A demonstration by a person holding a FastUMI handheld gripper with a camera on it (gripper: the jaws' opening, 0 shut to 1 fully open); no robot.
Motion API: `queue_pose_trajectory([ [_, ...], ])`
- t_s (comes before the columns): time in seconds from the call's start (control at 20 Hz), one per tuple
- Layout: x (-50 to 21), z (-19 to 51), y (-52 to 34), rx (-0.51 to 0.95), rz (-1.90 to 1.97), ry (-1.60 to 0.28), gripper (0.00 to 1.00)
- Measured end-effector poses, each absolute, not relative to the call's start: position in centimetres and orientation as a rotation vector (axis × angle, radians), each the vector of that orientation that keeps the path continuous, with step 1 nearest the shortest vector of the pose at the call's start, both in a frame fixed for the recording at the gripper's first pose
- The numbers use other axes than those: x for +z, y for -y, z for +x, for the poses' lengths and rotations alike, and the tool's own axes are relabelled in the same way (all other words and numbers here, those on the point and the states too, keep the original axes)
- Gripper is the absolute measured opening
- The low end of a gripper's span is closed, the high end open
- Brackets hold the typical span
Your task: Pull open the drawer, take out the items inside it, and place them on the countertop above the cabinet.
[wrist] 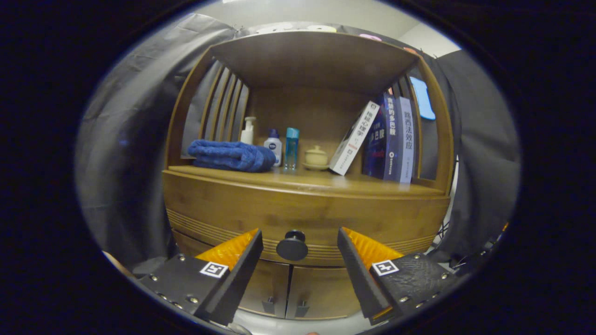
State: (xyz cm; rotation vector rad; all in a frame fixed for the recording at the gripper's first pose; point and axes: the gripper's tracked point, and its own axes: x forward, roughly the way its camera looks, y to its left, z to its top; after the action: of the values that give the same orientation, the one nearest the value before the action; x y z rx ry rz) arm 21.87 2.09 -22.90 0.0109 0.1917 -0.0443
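1. The gripper (300, 246) has its fingers spread wide apart and grips nothing. They flank the drawer knob (292, 248), which sits in the gap between the tips, touching neither.
2. The drawer (302, 216) is the broad curved front carrying that knob. It appears fully shut, flush with the bamboo cabinet (186, 139). Its contents are hidden.
3. Step in hand, by judgement: the approach to the knob, before any pull. Next move calls for advancing until the knob lies between the fingers, closing on it, then drawing straight back.
4. Two small cabinet doors (291, 291) sit below the drawer, closed.
5. The countertop (368, 184) above holds a folded blue towel (230, 156), a pump bottle (248, 130), a white bottle (274, 145), a blue tube (291, 148), a lidded ceramic jar (316, 157) and leaning books (382, 139). Free space lies at the front.
6. Book spines carry Chinese titles; too small to transcribe reliably. The white bottle bears a dark round logo, unreadable.
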Motion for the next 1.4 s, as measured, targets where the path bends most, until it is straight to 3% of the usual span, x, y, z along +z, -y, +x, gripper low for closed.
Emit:
queue_pose_trajectory([
  [0.15,-24.3,23.0,-2.5,-0.027,0.031,-0.221,0.96],
  [0.55,-25.3,24.0,-2.8,-0.025,0.085,-0.273,0.42],
  [0.85,-25.6,23.8,-2.8,-0.058,0.139,-0.302,0.34],
  [1.4,-25.1,18.8,-3.0,-0.082,0.143,-0.315,0.34],
])
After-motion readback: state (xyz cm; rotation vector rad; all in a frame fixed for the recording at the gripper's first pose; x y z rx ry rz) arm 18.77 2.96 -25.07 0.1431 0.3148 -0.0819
